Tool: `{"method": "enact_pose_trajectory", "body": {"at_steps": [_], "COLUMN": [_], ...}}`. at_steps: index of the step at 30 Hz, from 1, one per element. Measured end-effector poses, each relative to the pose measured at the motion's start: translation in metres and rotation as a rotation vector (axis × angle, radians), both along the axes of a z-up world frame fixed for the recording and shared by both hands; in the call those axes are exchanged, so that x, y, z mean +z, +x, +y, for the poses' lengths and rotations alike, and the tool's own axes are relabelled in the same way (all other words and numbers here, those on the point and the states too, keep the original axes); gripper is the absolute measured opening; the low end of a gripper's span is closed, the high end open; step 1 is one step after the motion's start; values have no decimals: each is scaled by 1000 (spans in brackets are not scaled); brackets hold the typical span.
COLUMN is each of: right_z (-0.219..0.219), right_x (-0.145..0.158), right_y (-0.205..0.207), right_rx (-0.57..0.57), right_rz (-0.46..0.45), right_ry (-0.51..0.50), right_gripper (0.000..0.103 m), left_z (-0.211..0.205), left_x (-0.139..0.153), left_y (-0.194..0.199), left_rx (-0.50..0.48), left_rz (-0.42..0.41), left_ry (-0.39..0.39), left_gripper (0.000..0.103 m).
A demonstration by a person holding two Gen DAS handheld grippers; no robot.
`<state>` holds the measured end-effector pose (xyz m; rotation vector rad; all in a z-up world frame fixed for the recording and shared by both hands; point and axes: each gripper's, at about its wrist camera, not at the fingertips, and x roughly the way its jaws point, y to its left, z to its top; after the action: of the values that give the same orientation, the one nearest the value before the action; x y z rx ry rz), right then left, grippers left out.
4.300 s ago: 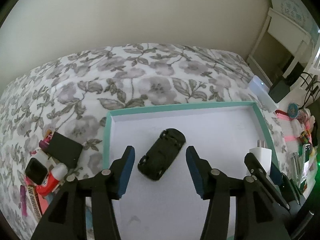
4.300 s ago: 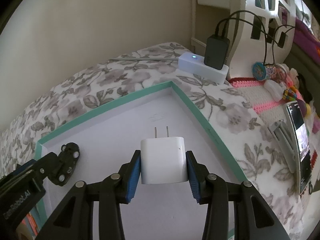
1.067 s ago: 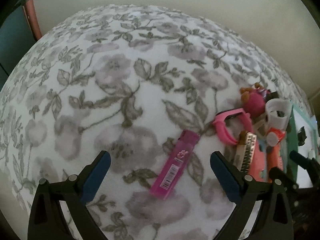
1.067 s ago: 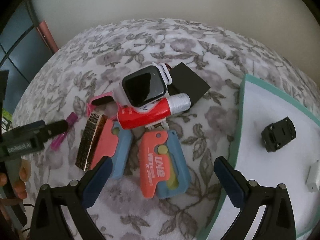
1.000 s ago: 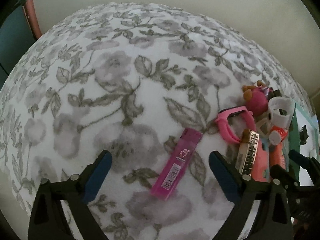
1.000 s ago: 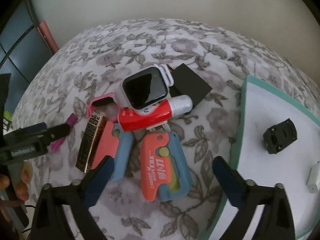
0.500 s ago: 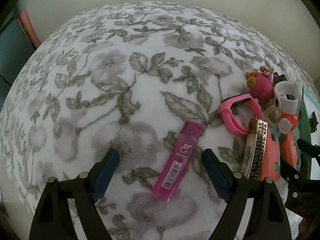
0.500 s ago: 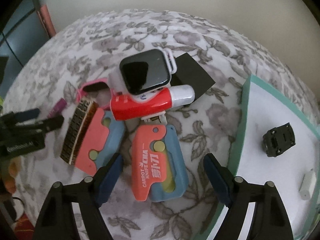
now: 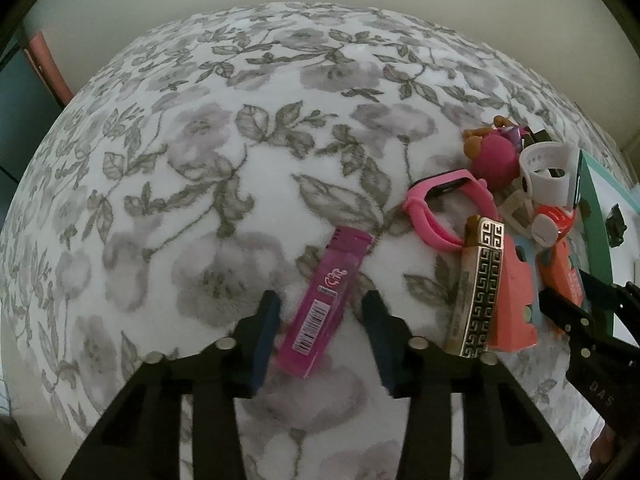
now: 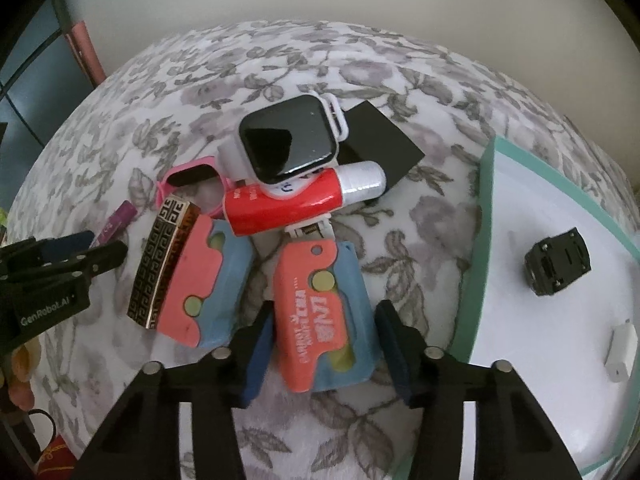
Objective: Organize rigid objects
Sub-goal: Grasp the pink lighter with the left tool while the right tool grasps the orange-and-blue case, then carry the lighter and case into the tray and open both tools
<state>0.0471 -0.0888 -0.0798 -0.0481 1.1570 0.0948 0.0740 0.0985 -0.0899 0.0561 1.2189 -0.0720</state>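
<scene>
Lighter lies between the closing left gripper's jaws, untouched; the right gripper, angled steeply down, closes around the knife case, gaps showing.

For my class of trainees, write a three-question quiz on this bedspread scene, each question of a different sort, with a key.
1. True or false: the pink lighter lies between the fingers of the left gripper.
2. Which thing lies between the fingers of the right gripper? A) the red tube B) the coral and blue carrot knife C) the smartwatch
3. Fill in: the small black block lies inside the white ____ with the teal rim.

Key: 1 true. 2 B. 3 tray.
</scene>
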Motion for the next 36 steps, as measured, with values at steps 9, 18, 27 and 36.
{"method": "enact_pose_trajectory", "body": {"at_steps": [9,18,27,36], "right_z": [-11,-27,-40,-62], "right_x": [6,36,42,72], "right_y": [-16,-33,-39,-49], "right_rx": [-38,-77,-105,-164], "right_rz": [25,-42,-47,-144], "right_ry": [76,187,228,284], "right_gripper": [46,39,23,23], "left_z": [-16,-34,-65,-90], "left_x": [15,65,98,115], "left_y": [-11,-20,-25,-25], "left_rx": [15,26,-27,-43], "left_rz": [57,0,-58,-102], "left_ry": [12,-2,-12,-47], "left_gripper": [20,20,20,20]}}
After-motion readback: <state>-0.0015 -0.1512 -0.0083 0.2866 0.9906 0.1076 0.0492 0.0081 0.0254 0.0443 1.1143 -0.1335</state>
